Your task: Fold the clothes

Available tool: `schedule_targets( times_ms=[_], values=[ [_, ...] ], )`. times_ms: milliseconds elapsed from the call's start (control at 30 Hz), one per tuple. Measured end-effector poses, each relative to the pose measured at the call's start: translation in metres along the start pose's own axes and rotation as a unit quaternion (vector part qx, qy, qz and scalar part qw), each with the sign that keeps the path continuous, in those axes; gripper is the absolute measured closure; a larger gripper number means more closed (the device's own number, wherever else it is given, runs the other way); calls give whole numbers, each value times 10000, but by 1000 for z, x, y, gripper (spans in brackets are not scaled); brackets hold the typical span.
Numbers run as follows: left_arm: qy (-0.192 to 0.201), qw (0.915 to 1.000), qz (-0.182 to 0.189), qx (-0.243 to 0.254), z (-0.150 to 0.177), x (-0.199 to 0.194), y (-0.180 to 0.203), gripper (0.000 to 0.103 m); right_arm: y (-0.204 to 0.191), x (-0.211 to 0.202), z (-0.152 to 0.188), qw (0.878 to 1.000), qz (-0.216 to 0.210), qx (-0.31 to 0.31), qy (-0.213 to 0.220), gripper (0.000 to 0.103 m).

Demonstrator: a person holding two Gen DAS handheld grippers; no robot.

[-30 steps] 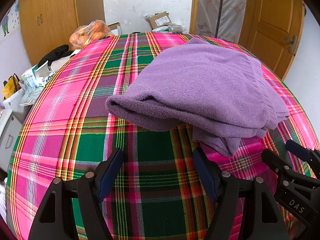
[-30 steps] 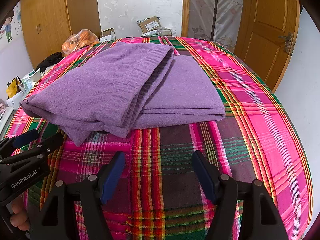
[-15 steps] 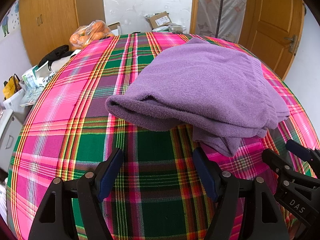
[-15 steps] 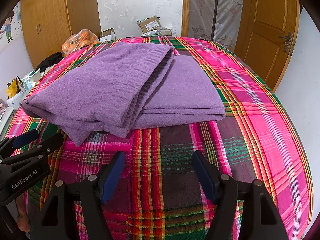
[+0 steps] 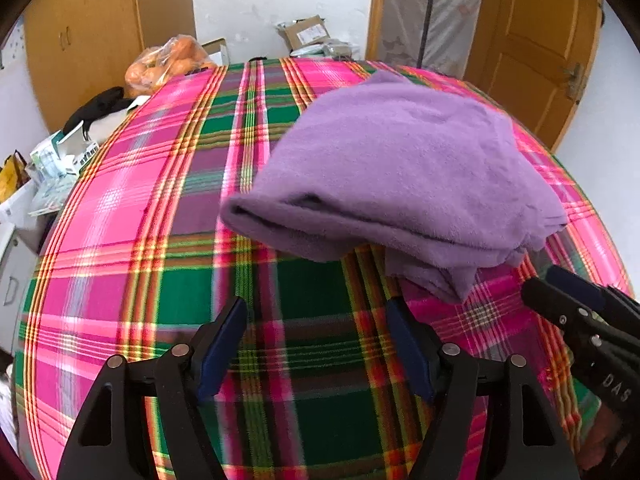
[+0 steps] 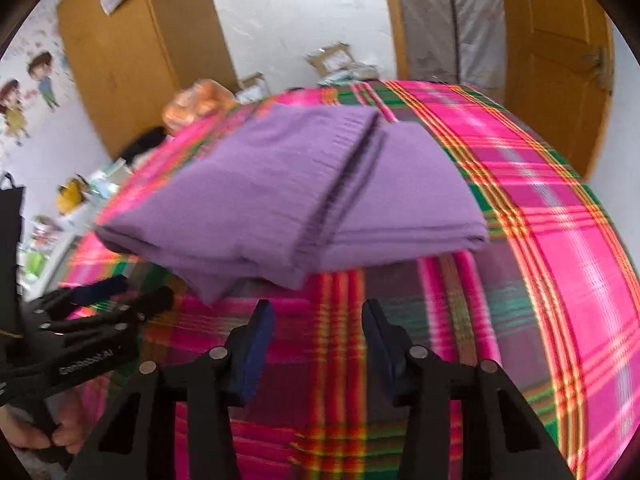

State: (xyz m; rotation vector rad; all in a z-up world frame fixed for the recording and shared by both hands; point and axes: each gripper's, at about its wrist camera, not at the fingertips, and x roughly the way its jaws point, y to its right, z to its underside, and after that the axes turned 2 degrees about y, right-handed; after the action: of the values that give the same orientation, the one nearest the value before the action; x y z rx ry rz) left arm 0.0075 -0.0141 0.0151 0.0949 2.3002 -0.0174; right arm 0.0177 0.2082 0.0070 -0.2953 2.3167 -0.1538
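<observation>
both the left gripper [image 5: 316,344] and right gripper [image 6: 318,344] hover spread and empty before the folded purple garment [image 5: 400,184] on a plaid cloth [image 5: 132,216]; a bag of oranges [image 5: 168,60] sits beyond.

Both wrist views toward purple garment [image 5: 400,184]

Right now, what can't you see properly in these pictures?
- What kind of clothing the folded purple garment is: its own folds hide the shape in both views.
- Plaid cloth pattern near the right tongs: motion blur, right wrist view.
- Box labels at the back: too small, left wrist view.
- Left tongs: handles cut off by the bottom edge.
</observation>
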Motion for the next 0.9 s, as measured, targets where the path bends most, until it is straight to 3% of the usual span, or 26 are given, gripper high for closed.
schedule_targets(
  times_ms=[200, 333, 400, 467, 533, 700, 900],
  values=[
    [466, 9982, -50, 378, -9, -23, 1, 31, -3, 0, -21, 9987, -471, -125, 167, 56],
    [513, 9955, 246, 754, -15, -25, 14, 31, -3, 21, -28, 9967, -788, 49, -174, 56],
    [501, 9938, 325, 935, -18, -24, 19, 31, -1, 22, -31, 9964, -821, 146, -127, 58],
    [490, 9927, 292, 1067, -20, -22, 21, 31, -1, 14, -35, 9946, -1028, 136, 78, 70],
    [511, 9916, 353, 1135, -24, -22, 21, 31, -6, 11, -43, 9944, -1038, 24, 179, 73],
    [701, 9890, 484, 1210, -32, -27, 22, 31, -10, -5, -75, 9896, -1311, -14, 600, 75],
    [900, 9844, 398, 1457, -48, -30, 26, 31, -19, -11, -99, 9799, -1927, 62, 510, 75]
  ],
)
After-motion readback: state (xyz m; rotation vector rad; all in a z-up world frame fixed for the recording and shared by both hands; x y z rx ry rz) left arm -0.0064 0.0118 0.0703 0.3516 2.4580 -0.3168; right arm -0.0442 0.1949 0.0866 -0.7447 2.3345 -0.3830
